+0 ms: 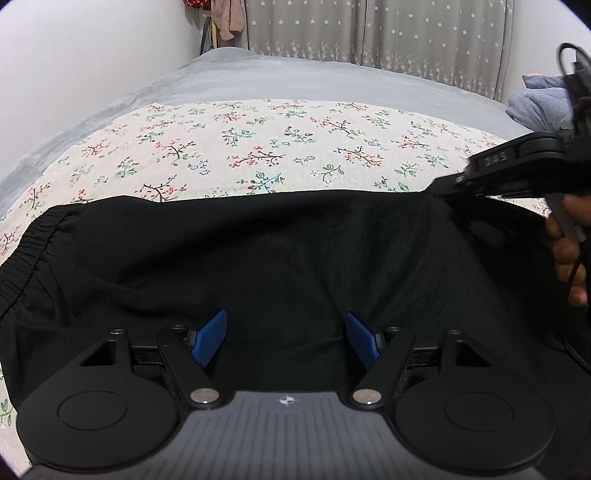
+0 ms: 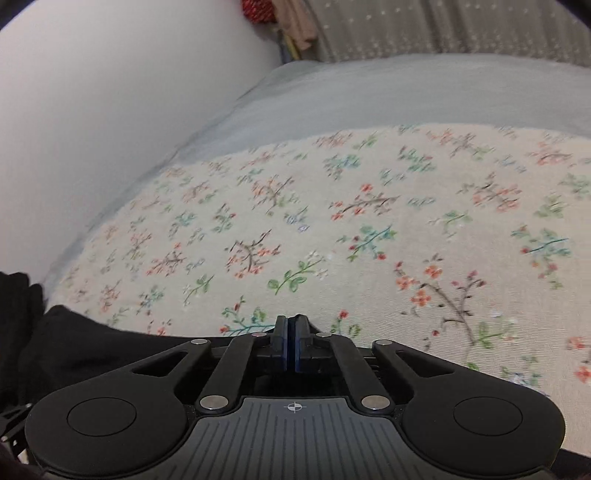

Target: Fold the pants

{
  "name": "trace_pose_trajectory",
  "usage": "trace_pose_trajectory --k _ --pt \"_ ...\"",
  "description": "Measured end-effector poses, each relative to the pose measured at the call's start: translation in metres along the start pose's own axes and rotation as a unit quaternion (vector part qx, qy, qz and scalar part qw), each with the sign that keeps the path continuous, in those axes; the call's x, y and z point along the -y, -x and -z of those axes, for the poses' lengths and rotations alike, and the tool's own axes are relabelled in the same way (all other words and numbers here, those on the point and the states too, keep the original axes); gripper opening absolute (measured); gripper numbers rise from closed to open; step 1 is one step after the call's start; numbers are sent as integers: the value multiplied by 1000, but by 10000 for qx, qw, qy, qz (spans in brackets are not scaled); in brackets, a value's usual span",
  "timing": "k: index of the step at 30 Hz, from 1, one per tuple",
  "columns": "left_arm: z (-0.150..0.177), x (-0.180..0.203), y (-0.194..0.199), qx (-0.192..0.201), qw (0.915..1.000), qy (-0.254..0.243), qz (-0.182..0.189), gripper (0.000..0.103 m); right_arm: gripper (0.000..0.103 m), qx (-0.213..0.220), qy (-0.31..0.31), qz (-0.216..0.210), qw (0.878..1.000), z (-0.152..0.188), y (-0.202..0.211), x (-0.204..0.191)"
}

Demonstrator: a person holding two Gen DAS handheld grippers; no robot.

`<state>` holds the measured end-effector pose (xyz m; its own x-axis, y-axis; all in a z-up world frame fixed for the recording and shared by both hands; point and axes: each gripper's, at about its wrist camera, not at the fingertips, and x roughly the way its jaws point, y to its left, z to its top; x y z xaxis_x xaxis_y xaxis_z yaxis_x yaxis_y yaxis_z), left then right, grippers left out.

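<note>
Black pants (image 1: 280, 258) lie spread across the floral sheet, their elastic waistband (image 1: 22, 251) at the left. My left gripper (image 1: 286, 339) hovers just above the middle of the pants, its blue pads (image 1: 212, 339) wide apart and empty. My right gripper (image 1: 448, 184) comes in from the right and pinches the far edge of the pants. In the right wrist view its blue pads (image 2: 294, 345) are pressed together at the fabric edge, with the black pants (image 2: 92, 354) showing at lower left.
The bed carries a floral sheet (image 1: 258, 147) over a grey blanket (image 1: 295, 79). A white wall (image 1: 92, 55) runs along the left, curtains (image 1: 369, 33) hang behind, and a bluish cloth pile (image 1: 535, 103) sits at the right.
</note>
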<state>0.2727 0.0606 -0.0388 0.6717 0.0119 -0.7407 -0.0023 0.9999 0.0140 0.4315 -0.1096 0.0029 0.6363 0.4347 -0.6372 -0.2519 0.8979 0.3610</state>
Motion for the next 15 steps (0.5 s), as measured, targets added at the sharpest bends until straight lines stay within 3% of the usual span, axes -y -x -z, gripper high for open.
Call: trace_pose_trajectory --k 1,3,7,9,11,12,15 --pt "-1 -1 0 -23 10000 7 25 74 22 173 6 263 9995 0 9 -1" --pt "-4 -5 1 -78 9999 101 110 74 26 490 9 613 9969 2 34 2" --pt "-15 -35 7 -53 9953 861 442 73 32 771 -353 843 9928 30 101 33" --pt "-21 -48 12 103 9935 1053 417 73 33 703 -588 1059 9901 54 134 57" --pt "-23 -59 16 218 9928 1141 292 73 43 459 -720 1254 9884 79 160 81" --pt "-23 -65 16 228 9919 1224 262 73 53 269 -772 1459 9859 93 171 94" --pt "-23 -86 11 174 9870 1593 153 73 53 245 -1167 1788 9766 127 215 139"
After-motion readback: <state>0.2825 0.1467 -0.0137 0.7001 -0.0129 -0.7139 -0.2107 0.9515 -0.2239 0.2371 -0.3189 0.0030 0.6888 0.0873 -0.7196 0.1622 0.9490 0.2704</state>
